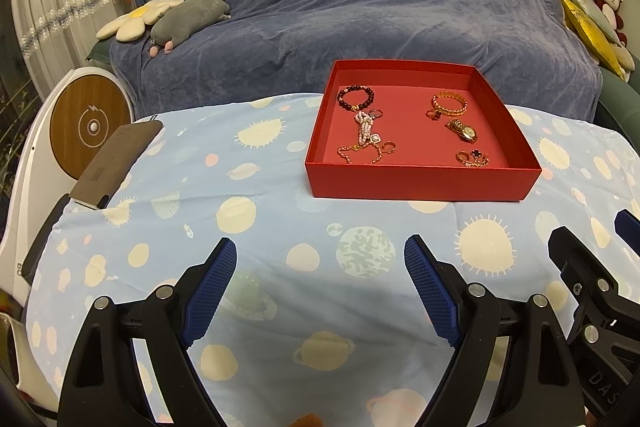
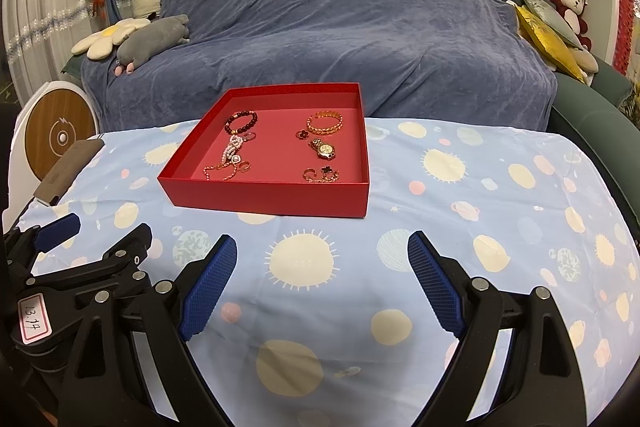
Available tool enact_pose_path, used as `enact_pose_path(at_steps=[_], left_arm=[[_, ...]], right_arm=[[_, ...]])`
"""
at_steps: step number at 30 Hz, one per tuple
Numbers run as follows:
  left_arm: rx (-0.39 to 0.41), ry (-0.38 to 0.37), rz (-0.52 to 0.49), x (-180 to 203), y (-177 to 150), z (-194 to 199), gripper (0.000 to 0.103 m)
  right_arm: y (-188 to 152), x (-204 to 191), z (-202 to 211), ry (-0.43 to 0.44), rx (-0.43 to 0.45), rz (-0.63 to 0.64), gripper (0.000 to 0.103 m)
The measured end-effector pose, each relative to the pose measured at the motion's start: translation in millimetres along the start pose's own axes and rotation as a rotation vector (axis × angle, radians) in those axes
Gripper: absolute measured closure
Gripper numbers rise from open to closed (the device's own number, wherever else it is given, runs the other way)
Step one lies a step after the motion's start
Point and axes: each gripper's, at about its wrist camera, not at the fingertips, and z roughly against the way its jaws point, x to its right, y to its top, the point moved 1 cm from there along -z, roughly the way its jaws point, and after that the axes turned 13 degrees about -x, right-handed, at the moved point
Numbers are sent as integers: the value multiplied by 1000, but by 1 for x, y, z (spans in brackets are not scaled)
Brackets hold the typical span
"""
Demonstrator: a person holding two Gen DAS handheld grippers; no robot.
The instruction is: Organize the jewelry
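Risk: the pearl strand (image 1: 366, 131) lies tangled with the gold chain (image 1: 357, 151) and rings; a pinch there could lift several pieces at once.
Jewelry: all inside the red box (image 1: 420, 183), on the table (image 1: 280, 227).
Left tool (image 1: 320, 267): wide apart, empty, short of the box.
Right tool (image 2: 322, 263): likewise spread, holding nothing, near the box's front wall.

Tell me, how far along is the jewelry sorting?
Hard to say what is done: the pieces, like the dark bead bracelet, gold bangle and watch, lie loose in the red box. Nothing is in hand: left gripper and right gripper hover open, short of the box.
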Motion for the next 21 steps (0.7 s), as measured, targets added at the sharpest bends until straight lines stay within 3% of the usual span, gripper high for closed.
enact_pose_path(at_steps=[21], left_arm=[[21,-27,5,3,-1,1,20]], right_arm=[[0,2,3,0,4,-5,18]])
